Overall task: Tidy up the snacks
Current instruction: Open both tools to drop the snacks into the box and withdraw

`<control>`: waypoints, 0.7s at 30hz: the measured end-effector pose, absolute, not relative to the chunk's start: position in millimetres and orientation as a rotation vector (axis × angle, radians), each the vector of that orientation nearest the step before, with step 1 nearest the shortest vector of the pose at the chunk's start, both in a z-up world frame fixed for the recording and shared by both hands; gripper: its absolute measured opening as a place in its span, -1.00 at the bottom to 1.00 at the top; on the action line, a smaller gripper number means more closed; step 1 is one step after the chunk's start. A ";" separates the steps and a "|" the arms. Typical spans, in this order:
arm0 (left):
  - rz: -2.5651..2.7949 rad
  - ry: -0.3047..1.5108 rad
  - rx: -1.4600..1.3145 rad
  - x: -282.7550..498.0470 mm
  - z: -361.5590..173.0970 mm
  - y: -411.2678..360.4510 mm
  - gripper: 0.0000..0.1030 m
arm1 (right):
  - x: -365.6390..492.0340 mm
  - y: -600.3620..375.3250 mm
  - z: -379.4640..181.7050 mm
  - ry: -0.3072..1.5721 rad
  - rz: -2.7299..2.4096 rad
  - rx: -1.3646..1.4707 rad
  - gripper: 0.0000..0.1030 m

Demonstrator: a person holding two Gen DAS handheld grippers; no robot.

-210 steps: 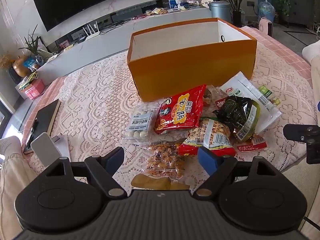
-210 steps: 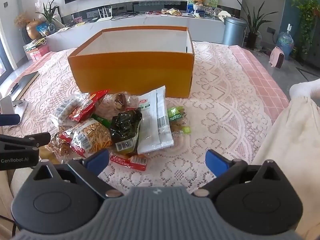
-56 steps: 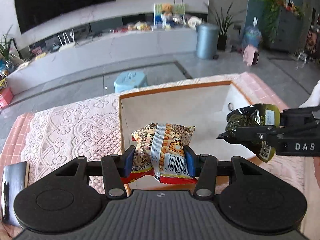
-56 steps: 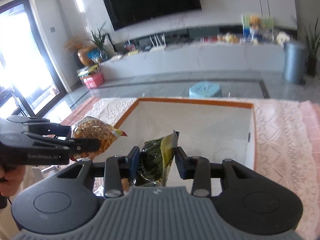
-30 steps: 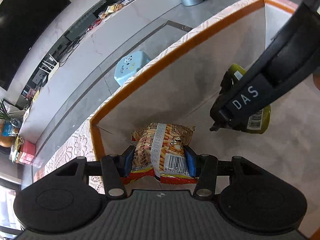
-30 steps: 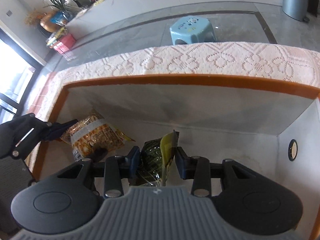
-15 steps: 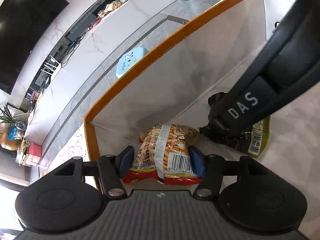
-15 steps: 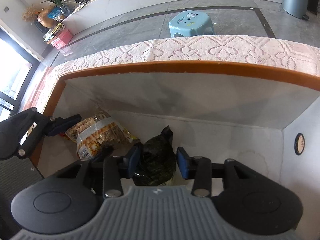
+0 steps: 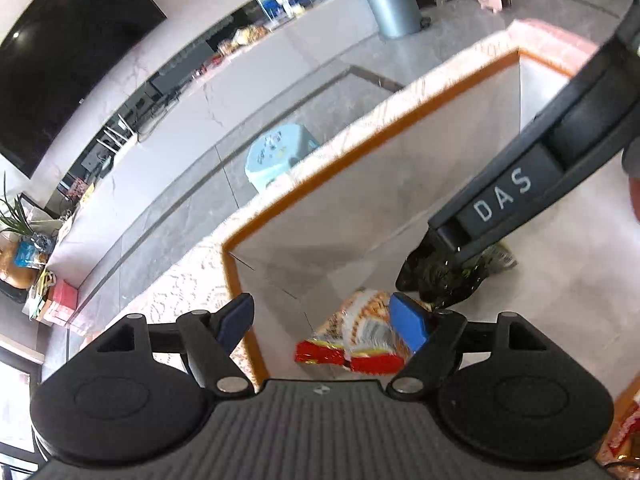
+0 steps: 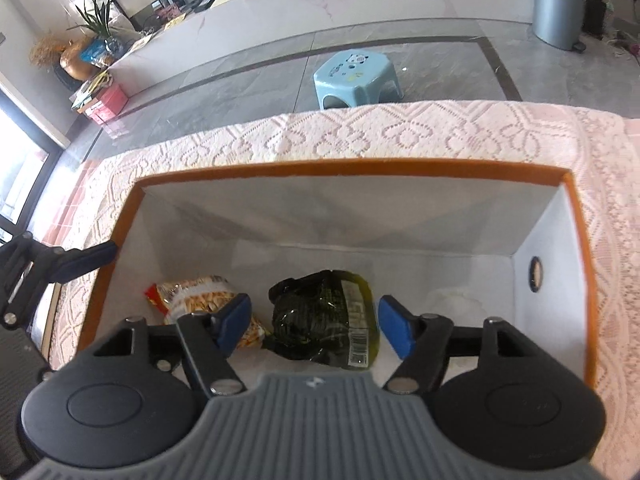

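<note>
Both packets lie on the white floor of the orange box (image 10: 352, 168), and both tools stand with jaws apart, clamped on nothing.

Risk. The left hand-held gripper (image 9: 322, 316) hangs just over the box's left corner: its left pad (image 9: 236, 318) is outside the wall, its right pad (image 9: 408, 326) inside, above the cracker bag (image 9: 356, 340). A careless lift or sideways pull could, in all likelihood, catch the rim and shift or tip the box on the lace cloth (image 10: 420, 128). The right pad also sits very near the bag; whether it touches cannot be told, but if it snags the film, the bag may ride up with it. The right hand-held gripper (image 10: 314, 326) is poised over the dark packet (image 10: 324, 314), and the two tools crowd the same end of the box, so a collision between them on withdrawal is plausible.

Position. From the right wrist view, the dark packet lies directly between and below the spread pads, barcode side toward the right pad (image 10: 394, 330). The cracker bag lies just beside it, to the left, partly hidden by the left pad (image 10: 232, 322), against the box's left wall. The left tool's finger shows at the box's left rim. The rest of the box floor is bare.
</note>
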State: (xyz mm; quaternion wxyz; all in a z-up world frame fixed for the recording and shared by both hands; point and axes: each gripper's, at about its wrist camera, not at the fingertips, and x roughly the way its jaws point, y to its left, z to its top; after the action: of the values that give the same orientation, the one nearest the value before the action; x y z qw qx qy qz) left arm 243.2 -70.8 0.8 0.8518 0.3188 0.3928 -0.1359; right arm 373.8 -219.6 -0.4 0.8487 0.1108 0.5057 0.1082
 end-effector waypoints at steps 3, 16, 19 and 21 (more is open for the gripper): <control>-0.294 0.808 0.650 231.9 14.9 -71.2 0.75 | 363.0 -220.8 10.1 1.049 0.227 0.233 0.40; -0.346 0.783 0.530 178.9 76.8 -54.6 0.75 | 298.5 -222.7 65.5 0.956 0.248 0.197 0.46; -0.351 0.787 0.507 159.4 85.6 -50.7 0.75 | 276.8 -224.9 74.9 0.931 0.261 0.192 0.46; -0.355 0.808 0.480 146.3 89.0 -49.1 0.75 | 259.9 -225.7 80.2 0.907 0.274 0.179 0.46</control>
State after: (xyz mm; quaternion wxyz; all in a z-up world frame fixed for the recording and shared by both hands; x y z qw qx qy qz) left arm 146.3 -49.1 89.0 0.8765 0.2299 0.3871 -0.1703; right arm 259.9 -225.7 80.2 0.8861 0.0862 0.4360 0.1317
